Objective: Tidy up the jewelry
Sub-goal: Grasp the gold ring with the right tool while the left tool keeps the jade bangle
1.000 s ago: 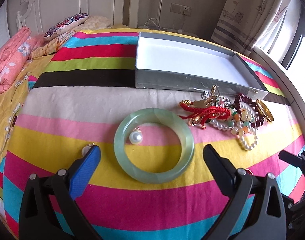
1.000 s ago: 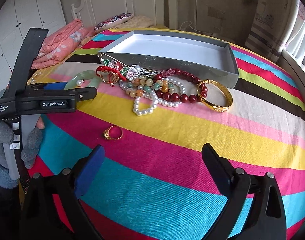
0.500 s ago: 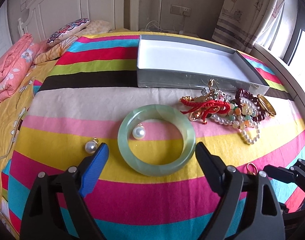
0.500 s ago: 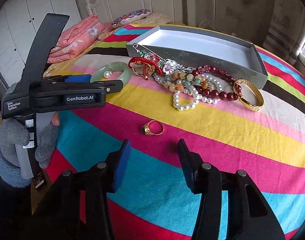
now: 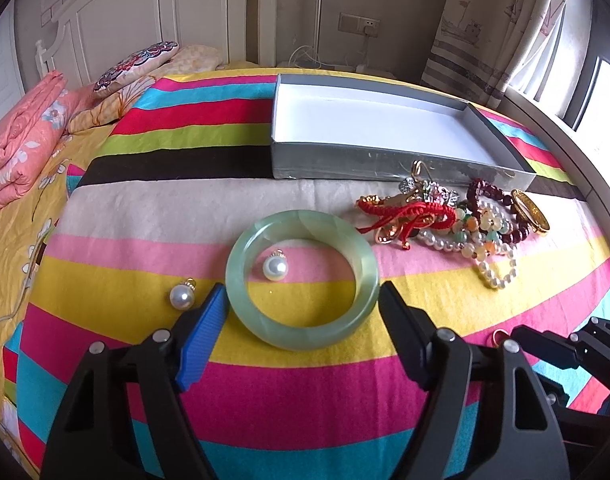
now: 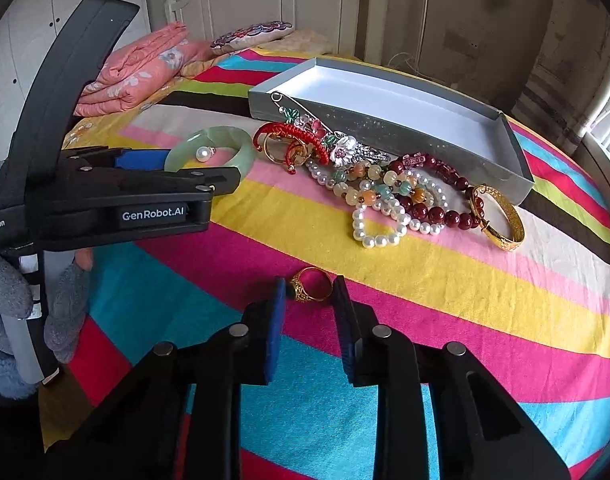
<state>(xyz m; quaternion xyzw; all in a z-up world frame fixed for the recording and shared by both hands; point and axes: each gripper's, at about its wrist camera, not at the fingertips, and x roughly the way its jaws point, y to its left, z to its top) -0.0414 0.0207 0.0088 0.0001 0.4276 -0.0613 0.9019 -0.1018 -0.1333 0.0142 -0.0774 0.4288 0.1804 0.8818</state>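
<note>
Right gripper point(image 6: 308, 294) half-closed around gold ring point(image 6: 309, 283), unheld | left gripper point(image 5: 303, 306) wide, empty, astride jade bangle point(image 5: 301, 278) | risk: ring flicked away near grey box point(image 6: 385, 120).

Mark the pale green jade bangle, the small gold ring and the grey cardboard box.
pale green jade bangle point(image 5: 305, 334), left wrist view, near band.
small gold ring point(image 6: 311, 286), right wrist view, band.
grey cardboard box point(image 5: 345, 160), left wrist view, front wall.

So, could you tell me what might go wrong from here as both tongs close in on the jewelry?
1. The right tongs straddle the small gold ring lying on soft bedding; it may squirt out or tip as they close.
2. The left tongs flank the jade bangle, which has a pearl lying inside it; lifting or dragging could roll the pearl away.
3. The box is still empty, so every carry risks a drop.
</note>
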